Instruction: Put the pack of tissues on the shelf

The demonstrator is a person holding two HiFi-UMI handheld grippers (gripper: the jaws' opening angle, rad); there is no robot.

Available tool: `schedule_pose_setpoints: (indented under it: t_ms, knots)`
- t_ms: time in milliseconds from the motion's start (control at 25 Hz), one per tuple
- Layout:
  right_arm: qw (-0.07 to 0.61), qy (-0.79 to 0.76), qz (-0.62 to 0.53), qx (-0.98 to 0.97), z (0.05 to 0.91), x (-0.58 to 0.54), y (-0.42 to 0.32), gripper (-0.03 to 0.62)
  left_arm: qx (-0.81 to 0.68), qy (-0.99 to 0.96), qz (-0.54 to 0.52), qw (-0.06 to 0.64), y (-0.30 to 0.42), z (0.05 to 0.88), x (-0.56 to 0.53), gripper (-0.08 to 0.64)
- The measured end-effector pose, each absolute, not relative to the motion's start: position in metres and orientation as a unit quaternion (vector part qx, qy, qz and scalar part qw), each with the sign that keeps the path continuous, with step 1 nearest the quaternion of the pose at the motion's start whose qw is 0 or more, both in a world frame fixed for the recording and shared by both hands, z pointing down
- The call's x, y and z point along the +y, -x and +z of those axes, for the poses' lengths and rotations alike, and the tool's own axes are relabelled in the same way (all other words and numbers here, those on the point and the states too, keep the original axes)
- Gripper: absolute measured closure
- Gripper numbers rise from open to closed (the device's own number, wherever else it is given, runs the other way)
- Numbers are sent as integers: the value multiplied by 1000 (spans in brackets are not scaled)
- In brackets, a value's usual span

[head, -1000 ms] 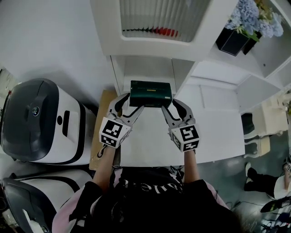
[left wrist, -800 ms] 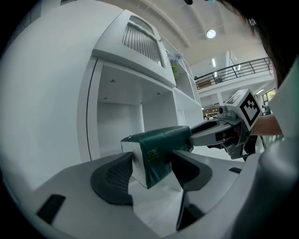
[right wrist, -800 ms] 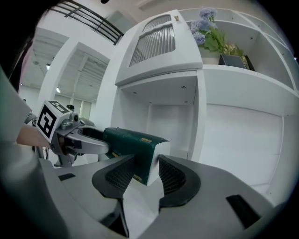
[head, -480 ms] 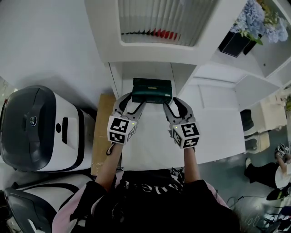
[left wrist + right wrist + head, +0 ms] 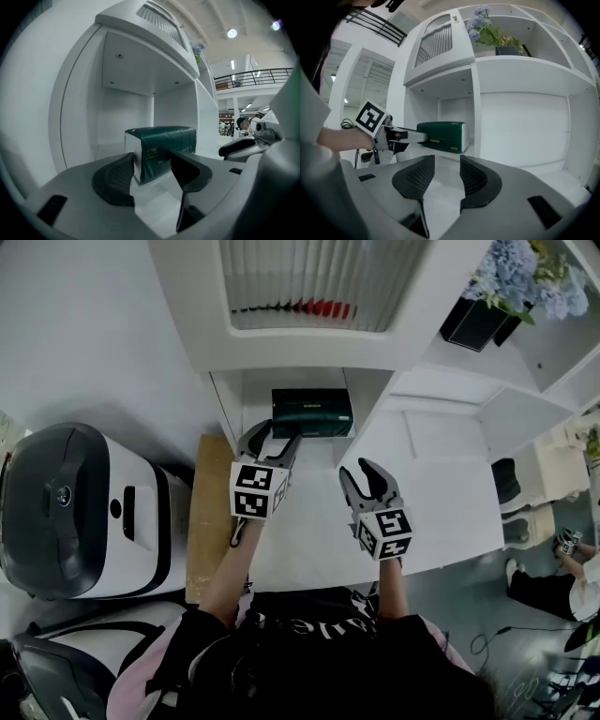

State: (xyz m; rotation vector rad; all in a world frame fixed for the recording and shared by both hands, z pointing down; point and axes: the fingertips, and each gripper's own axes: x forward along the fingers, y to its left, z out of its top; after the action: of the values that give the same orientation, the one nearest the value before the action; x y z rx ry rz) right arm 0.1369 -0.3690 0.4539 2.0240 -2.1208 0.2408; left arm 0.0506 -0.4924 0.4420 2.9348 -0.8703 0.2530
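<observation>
The dark green pack of tissues (image 5: 312, 412) rests inside the lower cubby of the white shelf (image 5: 229, 401), free of both grippers. My left gripper (image 5: 270, 442) hovers just in front of the pack's left near corner; its jaws stand wide and are closing slightly, with no pad pressing on the pack (image 5: 161, 145). My right gripper (image 5: 359, 472) is further back over the white ledge, open with nothing between its pads. From the right gripper view the pack (image 5: 440, 136) lies in the cubby, with the left gripper (image 5: 419, 137) reaching toward it.
Two white and grey machines (image 5: 75, 502) stand at the left, beside a wooden board (image 5: 201, 512). Blue flowers in a black pot (image 5: 483, 320) sit on an upper shelf at right. A white ledge (image 5: 441, 512) spreads under the grippers. Someone's feet (image 5: 562, 545) show at lower right.
Both grippers carried the pack forward into the cubby and let it go. The right gripper has drawn back toward me; the left stays close to the pack.
</observation>
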Motion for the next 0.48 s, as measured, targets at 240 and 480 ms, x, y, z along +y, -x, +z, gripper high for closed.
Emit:
schedule_pose_setpoints:
  t_ms: [240, 480]
  knots:
    - [98, -675, 101, -724, 470, -354, -127, 405, -294, -945, 92, 110, -64, 449, -508, 302]
    - [99, -667, 106, -731, 473, -345, -119, 405, -304, -941, 104, 107, -71, 449, -517, 302]
